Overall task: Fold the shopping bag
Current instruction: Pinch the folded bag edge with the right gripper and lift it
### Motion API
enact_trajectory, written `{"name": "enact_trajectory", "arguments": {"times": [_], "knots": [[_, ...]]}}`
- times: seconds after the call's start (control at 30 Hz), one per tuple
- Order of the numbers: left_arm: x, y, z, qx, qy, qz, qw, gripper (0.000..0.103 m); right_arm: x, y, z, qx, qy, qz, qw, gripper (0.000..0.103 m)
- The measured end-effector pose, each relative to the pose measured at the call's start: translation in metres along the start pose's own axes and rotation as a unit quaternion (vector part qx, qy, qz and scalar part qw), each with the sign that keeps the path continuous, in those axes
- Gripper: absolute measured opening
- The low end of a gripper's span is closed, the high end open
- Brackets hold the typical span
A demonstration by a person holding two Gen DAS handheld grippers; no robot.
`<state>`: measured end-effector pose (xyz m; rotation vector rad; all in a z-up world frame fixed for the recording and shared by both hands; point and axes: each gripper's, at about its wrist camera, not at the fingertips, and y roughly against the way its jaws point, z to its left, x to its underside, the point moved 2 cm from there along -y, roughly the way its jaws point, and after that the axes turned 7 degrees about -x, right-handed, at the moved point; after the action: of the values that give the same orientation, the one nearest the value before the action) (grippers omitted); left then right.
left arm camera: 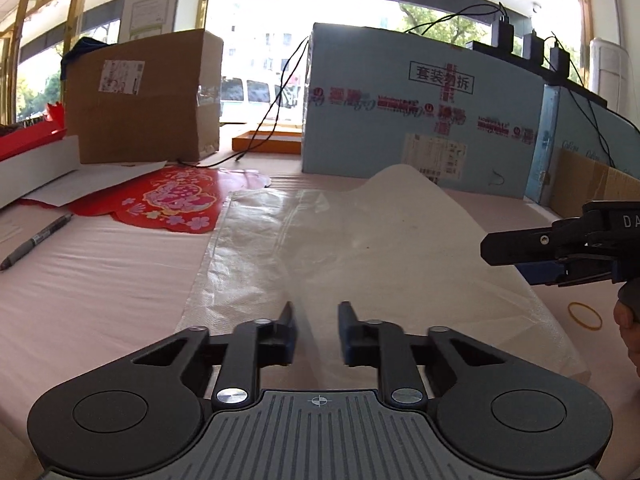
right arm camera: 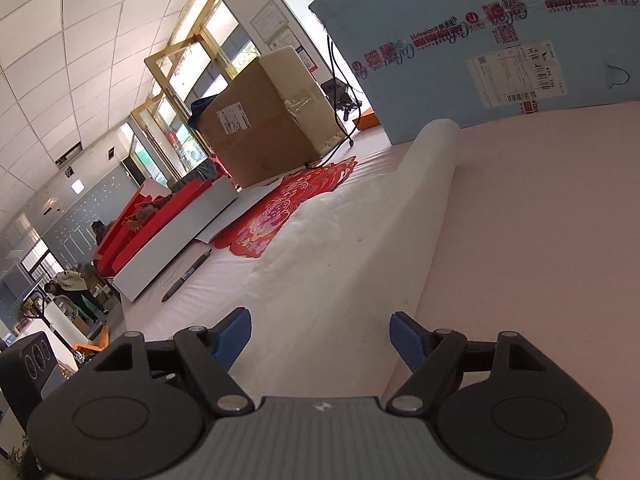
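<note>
A translucent white shopping bag (left arm camera: 360, 248) lies spread flat on the pink table cover, with its far end humped up. My left gripper (left arm camera: 316, 314) hovers low over the bag's near edge. Its jaws stand apart with only bag surface showing between them. My right gripper (left arm camera: 506, 264) comes in from the right, above the bag's right edge. In the right wrist view the right gripper (right arm camera: 320, 326) is wide open and holds nothing. The bag (right arm camera: 320, 240) stretches away from it toward a raised fold (right arm camera: 434, 148) at the far end.
A light-blue carton (left arm camera: 420, 112) and a brown cardboard box (left arm camera: 148, 96) stand behind the bag, with black cables between them. A red paper cutting (left arm camera: 172, 200), a pen (left arm camera: 36, 240) and a white-and-red box (left arm camera: 32, 160) lie at left. A yellow rubber band (left arm camera: 585, 315) lies at right.
</note>
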<state>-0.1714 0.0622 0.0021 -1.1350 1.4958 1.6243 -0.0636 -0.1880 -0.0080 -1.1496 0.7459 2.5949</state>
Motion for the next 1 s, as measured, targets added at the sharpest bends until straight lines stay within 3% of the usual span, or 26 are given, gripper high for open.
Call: {"name": "enact_trajectory", "arguments": {"times": [0.2,0.4,0.43,0.47,0.5,0.57,0.6,0.7,0.8,0.87,1.0], "knots": [[0.005,0.040,0.006,-0.059,-0.009,-0.050,0.9970,0.000,0.003,-0.006,-0.008,0.010,-0.025,0.001,1.000,0.079],[0.015,0.029,0.015,-0.119,-0.018,-0.013,0.9926,0.002,-0.007,-0.002,-0.010,0.024,-0.023,-0.004,0.999,0.078],[0.016,0.027,0.014,-0.132,-0.030,-0.011,0.9907,0.005,-0.009,-0.001,-0.010,0.027,-0.022,-0.005,0.999,0.078],[0.017,0.025,0.012,-0.146,-0.045,-0.010,0.9882,0.019,-0.012,0.000,-0.011,0.029,-0.022,-0.005,0.999,0.078],[0.016,0.025,0.009,-0.162,-0.057,-0.014,0.9851,0.049,-0.017,0.001,-0.012,0.031,-0.020,-0.001,0.999,0.078],[0.014,0.027,0.004,-0.188,-0.075,-0.031,0.9787,0.090,-0.029,-0.002,-0.019,0.032,-0.020,0.004,0.999,0.078],[0.012,0.033,0.000,-0.198,-0.083,-0.055,0.9752,0.091,-0.033,-0.006,-0.025,0.028,-0.032,0.005,0.999,0.078],[0.004,0.040,-0.013,-0.172,-0.097,-0.088,0.9763,0.093,-0.046,-0.020,-0.045,0.017,-0.068,0.006,0.998,0.079],[0.006,0.027,-0.023,-0.136,-0.116,-0.059,0.9822,0.094,-0.059,-0.033,-0.064,0.005,-0.103,0.007,0.995,0.077],[0.014,0.015,-0.024,-0.141,-0.136,-0.024,0.9802,0.094,-0.068,-0.042,-0.077,-0.002,-0.126,0.008,0.992,0.075],[0.019,0.011,-0.015,-0.132,-0.099,-0.021,0.9861,0.097,-0.085,-0.067,-0.102,-0.031,-0.162,0.019,0.986,0.075]]}}
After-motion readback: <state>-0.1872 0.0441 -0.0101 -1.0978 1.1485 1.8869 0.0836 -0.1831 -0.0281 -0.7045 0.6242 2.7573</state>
